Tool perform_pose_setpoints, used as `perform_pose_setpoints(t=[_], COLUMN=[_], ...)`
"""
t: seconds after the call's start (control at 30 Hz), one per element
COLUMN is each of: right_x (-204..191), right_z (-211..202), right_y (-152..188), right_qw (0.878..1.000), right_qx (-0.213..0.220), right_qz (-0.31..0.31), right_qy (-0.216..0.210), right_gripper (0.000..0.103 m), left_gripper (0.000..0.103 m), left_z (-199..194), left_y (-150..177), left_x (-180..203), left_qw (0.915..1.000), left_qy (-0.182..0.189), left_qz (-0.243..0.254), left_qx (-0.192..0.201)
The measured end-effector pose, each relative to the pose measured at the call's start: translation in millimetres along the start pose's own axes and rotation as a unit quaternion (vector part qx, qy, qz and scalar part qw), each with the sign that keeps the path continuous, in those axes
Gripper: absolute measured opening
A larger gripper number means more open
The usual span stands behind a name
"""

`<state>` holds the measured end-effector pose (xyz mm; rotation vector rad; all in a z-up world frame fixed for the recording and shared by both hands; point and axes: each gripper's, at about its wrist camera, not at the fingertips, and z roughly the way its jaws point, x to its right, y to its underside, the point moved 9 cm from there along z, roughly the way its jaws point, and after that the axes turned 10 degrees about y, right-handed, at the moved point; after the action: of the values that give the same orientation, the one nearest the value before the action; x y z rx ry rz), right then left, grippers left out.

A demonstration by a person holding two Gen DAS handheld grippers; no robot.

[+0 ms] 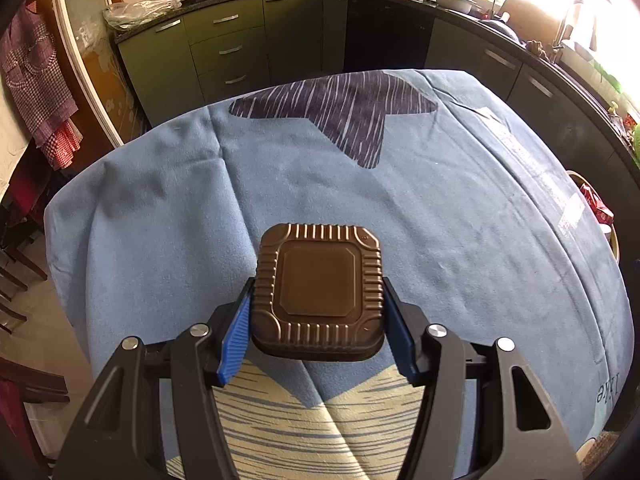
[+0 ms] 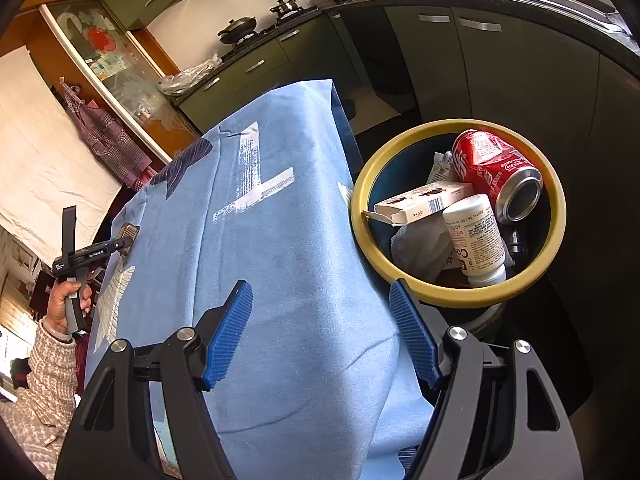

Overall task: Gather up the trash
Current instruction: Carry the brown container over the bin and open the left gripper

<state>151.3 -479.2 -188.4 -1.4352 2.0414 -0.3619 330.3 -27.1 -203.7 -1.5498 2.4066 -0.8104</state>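
My left gripper (image 1: 318, 300) is shut on a brown ribbed square container lid (image 1: 318, 290) and holds it just above the blue tablecloth (image 1: 440, 200). The right wrist view shows the same gripper (image 2: 120, 240) far left with the lid (image 2: 129, 234) in its jaws. My right gripper (image 2: 322, 300) is open and empty above the cloth near the table's right edge. Beside that edge stands a yellow-rimmed trash bin (image 2: 558, 208) holding a crushed red cola can (image 2: 494, 168), a white bottle (image 2: 476, 236), a small carton (image 2: 424, 200) and crumpled paper (image 2: 420, 248).
Dark green kitchen cabinets (image 1: 232, 48) and a counter with a stove and pots run behind and to the right of the table. A wooden door frame and hanging checked cloth (image 1: 36, 76) are at the left. The bin rim (image 1: 580, 178) peeks past the table's right edge.
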Motion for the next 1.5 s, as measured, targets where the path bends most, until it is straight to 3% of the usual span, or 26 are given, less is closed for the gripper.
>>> perform_pose_setpoints(t=[0.17,0.37,0.5,0.67,0.9,1.1,1.3,1.47,1.5], right_x=[3.2,22.5,47.1,81.1,125.1,160.2,181.3,185.5,184.6], right_z=[-6.5,-21.2,-32.8,-49.3,-68.0,-80.6,-87.2,-81.3,-79.9], right_y=[-0.9,-1.3,2.3,8.3,21.3,36.5,46.3,47.5,47.5], right_qw=[1.0,0.999,0.998,0.995,0.992,0.987,0.985,0.985,0.985], right_qx=[0.007,0.022,0.032,0.047,0.061,0.066,0.067,0.064,0.062], right_qz=[0.004,0.014,0.029,0.052,0.087,0.118,0.136,0.14,0.138], right_qy=[0.001,0.026,0.047,0.066,0.074,0.082,0.086,0.082,0.081], right_gripper=[0.071,0.071,0.071,0.072,0.072,0.073,0.073,0.073,0.073], left_gripper=[0.057,0.057,0.057,0.057,0.057,0.057,0.057,0.059,0.065], left_z=[-16.1,-33.1,-38.3,-28.9,22.4,85.6,143.7,179.6,185.3], left_y=[-3.9,-17.9,-29.4,-45.1,-70.5,-88.7,-95.5,-90.9,-90.6], left_x=[29.7,100.2,166.5,262.6,381.3,458.3,495.2,494.7,494.2], left_qw=[0.9995,0.9954,0.9875,0.9705,0.9479,0.935,0.9329,0.9379,0.939], left_qy=[0.017,0.051,0.087,0.142,0.202,0.221,0.213,0.196,0.193], left_qz=[0.025,0.081,0.131,0.195,0.243,0.267,0.272,0.256,0.251], left_qx=[0.004,0.009,0.009,-0.004,-0.04,-0.072,-0.101,-0.128,-0.135])
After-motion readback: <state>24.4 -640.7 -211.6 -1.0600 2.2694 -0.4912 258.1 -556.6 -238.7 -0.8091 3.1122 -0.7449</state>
